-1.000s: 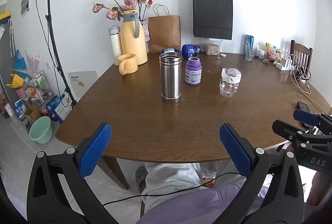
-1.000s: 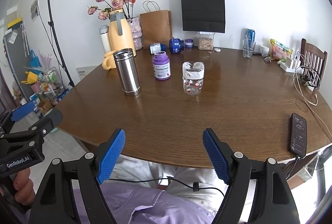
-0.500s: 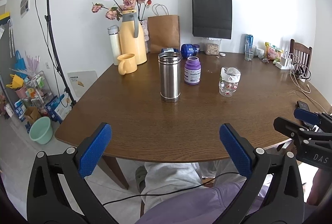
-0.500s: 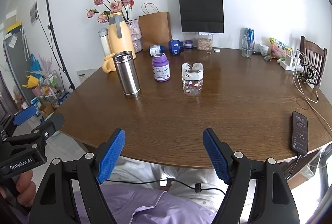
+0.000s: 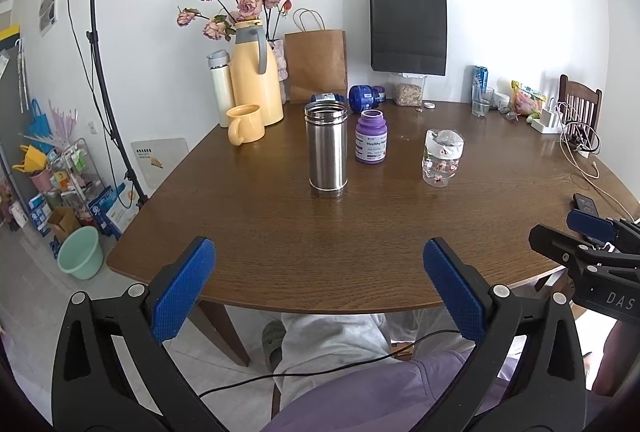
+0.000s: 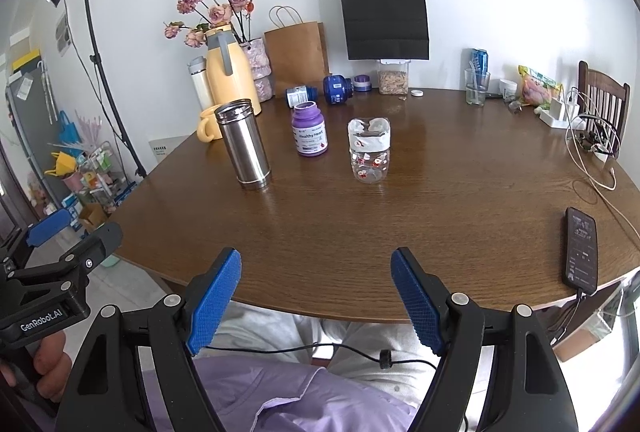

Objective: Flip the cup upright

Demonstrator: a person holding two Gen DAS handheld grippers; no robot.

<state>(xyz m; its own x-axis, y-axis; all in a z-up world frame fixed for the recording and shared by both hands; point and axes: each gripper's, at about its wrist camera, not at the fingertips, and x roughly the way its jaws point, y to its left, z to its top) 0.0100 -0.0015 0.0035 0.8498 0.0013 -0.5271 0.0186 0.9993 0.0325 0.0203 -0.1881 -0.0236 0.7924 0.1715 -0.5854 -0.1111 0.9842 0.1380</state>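
A steel cup stands on the brown table with its open rim up; it also shows in the right wrist view. My left gripper is open and empty, held off the table's near edge, well short of the cup. My right gripper is open and empty, also at the near edge. Each gripper shows at the side of the other's view: the right one, the left one.
A purple bottle and a clear jar stand right of the cup. A yellow mug, yellow jug, paper bags and small items line the back. A phone and cables lie at the right edge.
Both views have shifted only slightly. The grippers stay open and the objects on the table have not moved.
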